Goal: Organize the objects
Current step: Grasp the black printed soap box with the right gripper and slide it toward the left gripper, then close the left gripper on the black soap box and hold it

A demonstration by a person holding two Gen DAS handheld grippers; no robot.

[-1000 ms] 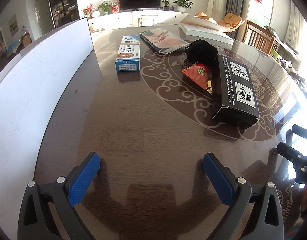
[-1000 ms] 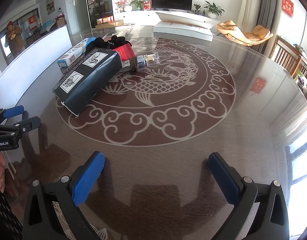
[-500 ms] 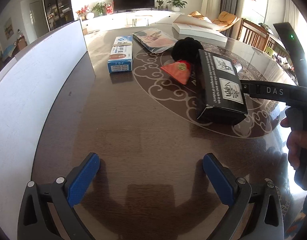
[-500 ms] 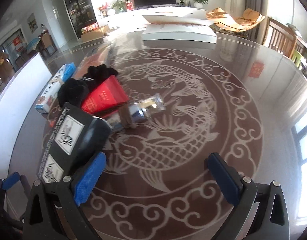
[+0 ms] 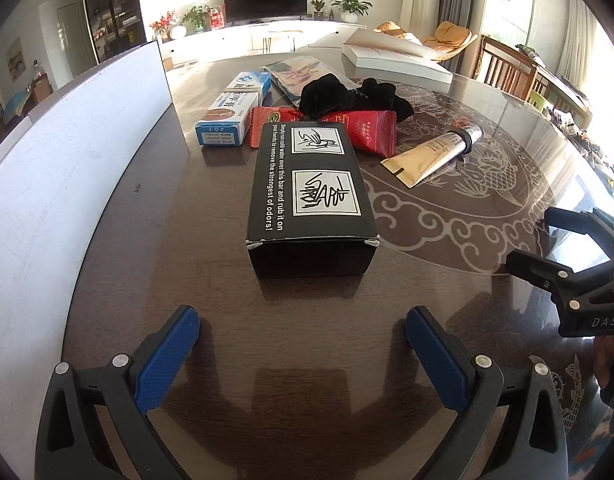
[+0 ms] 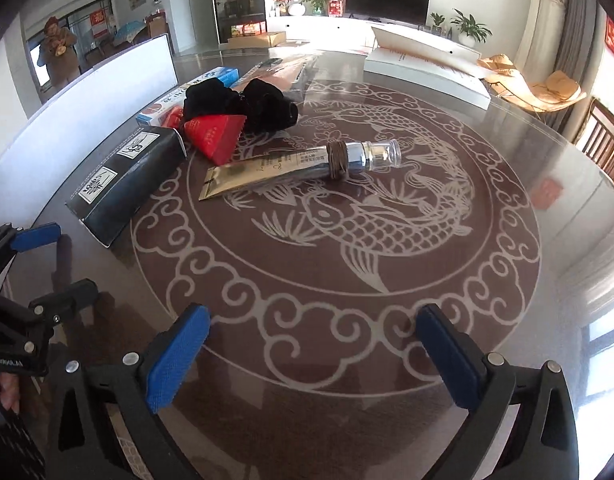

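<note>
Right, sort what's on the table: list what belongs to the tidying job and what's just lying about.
To organize: black box, gold tube, red packet, black cloth, blue-and-white box, clear-wrapped packet.

Lying about: white board, big white box.

Strong daylight enters from the right-side windows; the glossy tabletop (image 6: 567,264) carries pale glare there. Soft tool shadows fall toward the camera under the left tool (image 5: 303,344) and right tool (image 6: 313,340). Far wall overexposed. Fisheye bends the edges, corners black. Focus sharp.
</note>
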